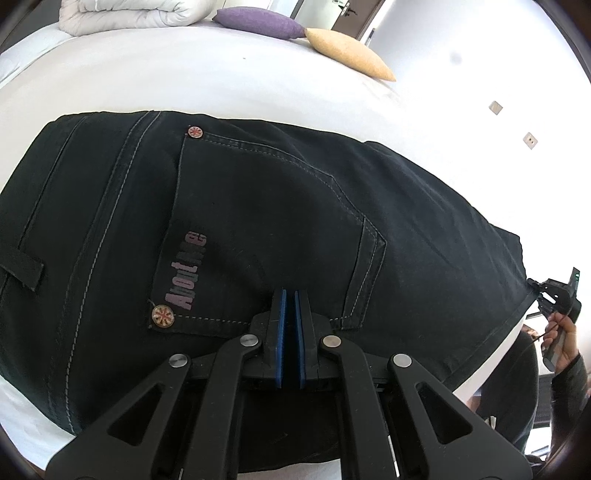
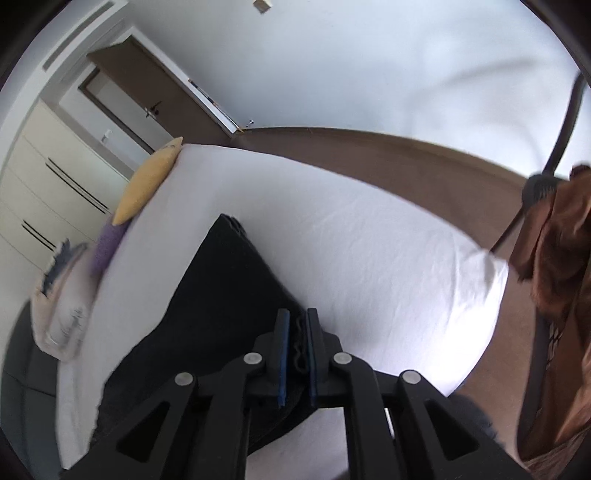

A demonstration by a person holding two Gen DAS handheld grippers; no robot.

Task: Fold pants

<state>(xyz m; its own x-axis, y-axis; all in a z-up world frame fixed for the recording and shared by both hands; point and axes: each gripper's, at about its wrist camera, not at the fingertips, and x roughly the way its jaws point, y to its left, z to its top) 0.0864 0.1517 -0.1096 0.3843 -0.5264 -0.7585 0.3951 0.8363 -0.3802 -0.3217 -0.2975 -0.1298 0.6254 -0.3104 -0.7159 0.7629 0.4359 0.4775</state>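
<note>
The black denim pants (image 1: pixel 258 206) lie spread on the white-sheeted bed (image 1: pixel 184 85). Beyond them, toward twelve o'clock, a folded white quilt (image 1: pixel 125 14) sits at the far edge; the purple oval cushion (image 1: pixel 258 22) lies at its three o'clock, the yellow oval cushion (image 1: pixel 347 55) touching it further right.

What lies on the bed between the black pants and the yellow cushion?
Nothing: in the left wrist view, only bare white sheet separates the pants from the yellow cushion. The purple cushion sits further back.
</note>
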